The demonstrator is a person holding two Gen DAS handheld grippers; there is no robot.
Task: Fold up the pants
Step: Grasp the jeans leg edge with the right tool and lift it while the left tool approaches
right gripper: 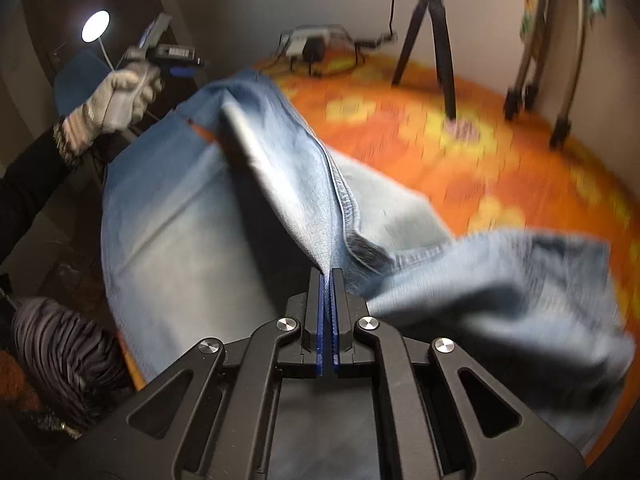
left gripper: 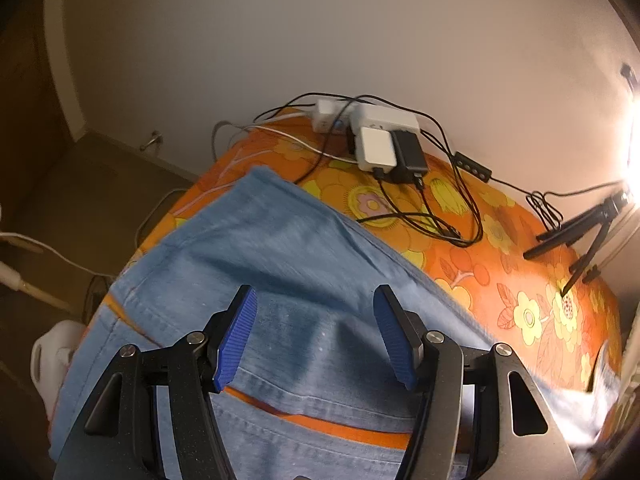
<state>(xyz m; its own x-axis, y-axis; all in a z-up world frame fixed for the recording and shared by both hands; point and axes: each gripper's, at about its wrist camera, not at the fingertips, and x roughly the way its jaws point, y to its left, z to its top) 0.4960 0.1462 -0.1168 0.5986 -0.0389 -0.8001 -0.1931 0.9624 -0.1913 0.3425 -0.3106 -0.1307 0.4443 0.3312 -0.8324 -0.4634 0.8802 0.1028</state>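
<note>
Light blue jeans (left gripper: 280, 248) lie spread over a table with an orange floral cloth (left gripper: 500, 280). My left gripper (left gripper: 316, 296) hovers open just above the denim near a pocket seam, with nothing pinched between its blue pads (left gripper: 236, 336). In the right wrist view, my right gripper (right gripper: 327, 274) is shut on a fold of the jeans (right gripper: 180, 220) along a stitched seam. It holds that part raised off the orange cloth (right gripper: 420, 148), and a loose end droops to the right. A gloved hand (right gripper: 120, 96) holds the other gripper at the far left end of the jeans.
Power adapters with tangled black and white cables (left gripper: 384, 144) sit at the table's far edge by the wall. A small black tripod (left gripper: 576, 232) stands on the cloth at the right, also the tripod (right gripper: 432, 40). A round lamp (right gripper: 95, 26) glows at the back left.
</note>
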